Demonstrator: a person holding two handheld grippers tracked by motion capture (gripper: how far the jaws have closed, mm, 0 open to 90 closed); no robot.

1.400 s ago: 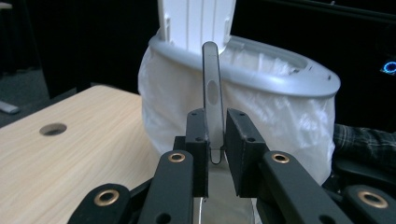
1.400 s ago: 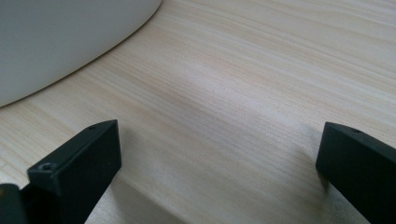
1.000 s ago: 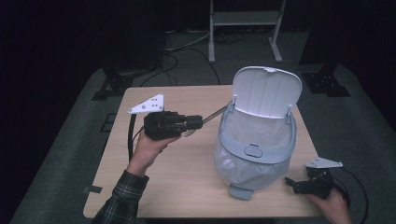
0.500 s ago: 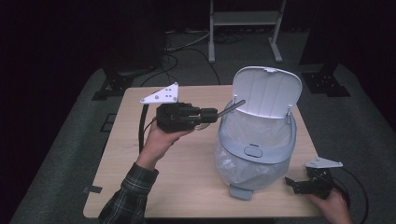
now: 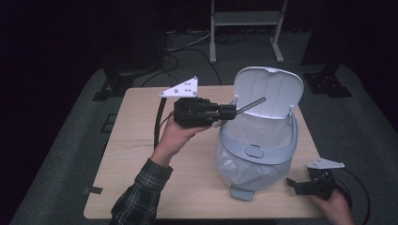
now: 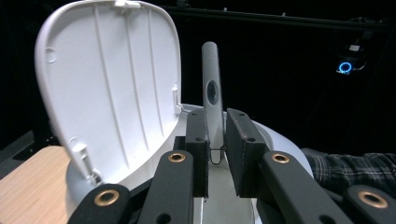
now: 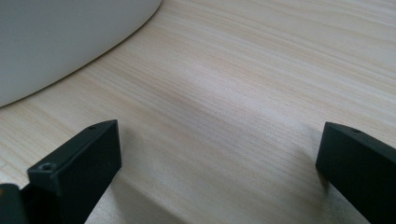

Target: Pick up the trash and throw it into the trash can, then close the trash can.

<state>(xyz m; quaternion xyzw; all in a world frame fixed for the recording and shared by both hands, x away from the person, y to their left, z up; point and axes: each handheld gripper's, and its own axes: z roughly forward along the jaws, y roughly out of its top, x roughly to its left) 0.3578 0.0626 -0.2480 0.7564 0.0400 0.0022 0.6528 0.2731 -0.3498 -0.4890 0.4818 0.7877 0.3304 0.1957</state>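
Your left claw (image 5: 228, 111) is up off the worktop (image 5: 141, 140), clamped on a slim grey remote-like stick (image 5: 251, 103). In the left gripper view both pads pinch its lower end and the stick (image 6: 212, 100) stands up between them, with a dark oval mark on its face. In the high view the stick pokes out to the right of the claw, its tip over the raised white lid (image 5: 270, 91) of the grey-and-white bin (image 5: 256, 150). The lid stands upright at the back of the bin, and a clear liner bag (image 5: 234, 166) hangs in the body. The bin sits on the right half of the worktop, foot pedal (image 5: 242, 192) toward you. Your right claw (image 5: 300, 185) is low at the near right corner, just beside the bin, jaws spread wide with nothing but bare wood between them; the bin wall (image 7: 56, 42) sits at the upper left of the right gripper view.
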